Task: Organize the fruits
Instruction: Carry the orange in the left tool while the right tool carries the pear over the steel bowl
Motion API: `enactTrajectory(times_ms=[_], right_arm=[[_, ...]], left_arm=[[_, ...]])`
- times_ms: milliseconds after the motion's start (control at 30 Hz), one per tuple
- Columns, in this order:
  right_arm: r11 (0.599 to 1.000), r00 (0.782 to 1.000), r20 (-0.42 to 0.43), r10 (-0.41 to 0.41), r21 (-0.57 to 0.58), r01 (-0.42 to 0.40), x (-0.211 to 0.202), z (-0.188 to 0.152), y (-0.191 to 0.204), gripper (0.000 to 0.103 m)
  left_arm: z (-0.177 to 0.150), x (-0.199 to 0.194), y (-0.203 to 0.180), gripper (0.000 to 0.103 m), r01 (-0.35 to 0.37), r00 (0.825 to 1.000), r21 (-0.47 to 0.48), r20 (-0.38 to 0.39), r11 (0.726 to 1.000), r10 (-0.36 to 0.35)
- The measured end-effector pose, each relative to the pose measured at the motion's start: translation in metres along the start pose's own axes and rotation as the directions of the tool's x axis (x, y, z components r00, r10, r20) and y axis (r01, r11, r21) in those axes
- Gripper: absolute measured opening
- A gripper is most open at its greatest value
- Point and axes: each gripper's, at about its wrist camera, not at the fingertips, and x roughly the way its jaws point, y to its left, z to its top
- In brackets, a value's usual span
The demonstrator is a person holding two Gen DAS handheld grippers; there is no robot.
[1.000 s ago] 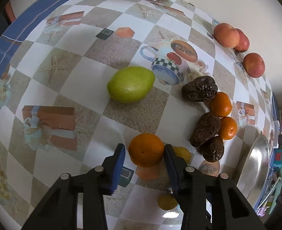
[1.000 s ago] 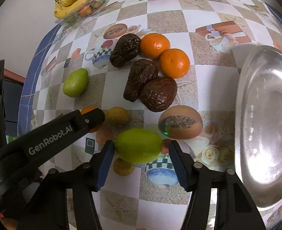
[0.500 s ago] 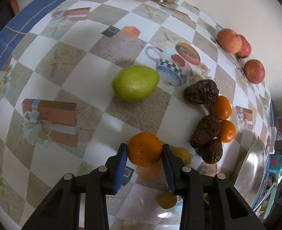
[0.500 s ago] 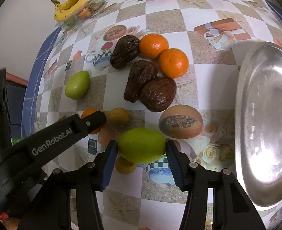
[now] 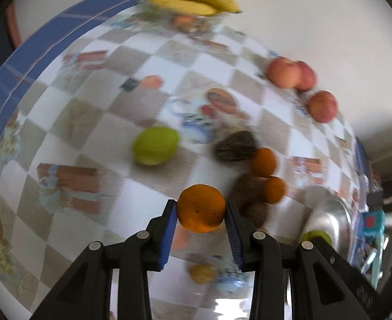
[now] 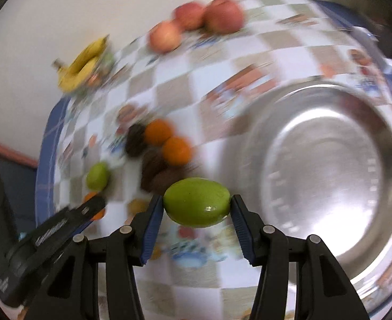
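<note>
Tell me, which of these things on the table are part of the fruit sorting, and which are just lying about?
Part of the job:
- orange held in the left gripper
- green fruit held in the right gripper
- metal bowl
- apples
- bananas
- two more oranges
- dark wrinkled fruits
- second green fruit

Just lying about:
- patterned tablecloth

The left gripper (image 5: 200,213) clamps a round orange citrus fruit (image 5: 200,208) between its blue-padded fingers (image 5: 168,233), above the checkered patterned tablecloth (image 5: 62,122). On the cloth lie an oval green fruit (image 5: 154,145), two small oranges (image 5: 263,162), dark wrinkled fruits (image 5: 236,145) and three red apples (image 5: 284,72). A shiny metal bowl (image 5: 329,213) sits at right; yellow bananas (image 5: 190,0) lie far back.
</note>
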Motion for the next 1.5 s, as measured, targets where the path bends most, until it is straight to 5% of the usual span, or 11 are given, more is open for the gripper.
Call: enactTrajectory(times_ms=[367,500,633,900,1500], right_arm=[[0.956,0.979,0.073,-0.189,0.241,0.166,-0.030,0.024,-0.104,0.054],[0.931,0.958,0.116,-0.263,0.291,0.220,-0.049,0.028,-0.125,0.054],[0.923,0.945,0.162,-0.285,0.313,0.225,-0.064,0.030,-0.133,0.054],[0.922,0.961,0.088,-0.261,0.319,0.221,-0.044,0.028,-0.148,0.054],[0.913,0.964,0.009,-0.266,0.322,0.249,-0.016,0.022,-0.158,0.054]], left_arm=[[-0.041,-0.006,-0.110,0.039,0.089,0.996,0.307,0.002,0.948,-0.095],[-0.059,0.001,-0.149,0.039,0.128,0.990,0.420,-0.002,0.898,-0.141],[-0.081,0.015,-0.180,0.039,0.091,0.993,0.539,0.014,0.837,-0.117],[-0.101,0.052,-0.194,0.039,0.066,0.998,0.605,-0.027,0.794,-0.062],[-0.112,0.084,-0.194,0.039,0.022,0.997,0.643,-0.066,0.766,0.026]])
